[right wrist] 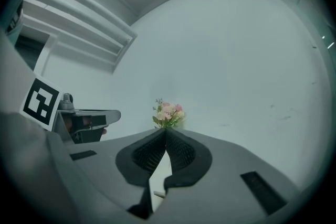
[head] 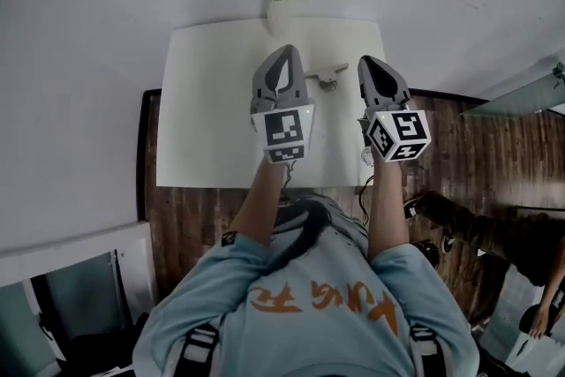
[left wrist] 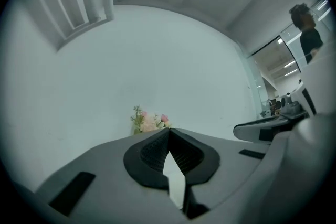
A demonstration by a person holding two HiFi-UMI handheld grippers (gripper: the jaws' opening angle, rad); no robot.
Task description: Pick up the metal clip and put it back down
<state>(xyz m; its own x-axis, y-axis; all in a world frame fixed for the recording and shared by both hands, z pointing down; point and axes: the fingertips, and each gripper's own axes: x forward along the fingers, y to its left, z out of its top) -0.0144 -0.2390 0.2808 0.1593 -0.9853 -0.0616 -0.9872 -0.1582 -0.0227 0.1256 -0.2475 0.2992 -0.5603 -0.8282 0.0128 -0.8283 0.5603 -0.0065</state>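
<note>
Both my left gripper [head: 287, 50] and right gripper [head: 367, 60] hover with jaws clenched and empty above the white surface [head: 203, 101], the metal clip [head: 331, 75] lying between them, where descending unopened could shove it away.

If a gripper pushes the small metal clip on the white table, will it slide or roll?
The metal clip looks small and low, so it probably slides rather than rolls. The white table seems smooth, so it may skid when nudged. Being metal, it is likely stiff.
</note>
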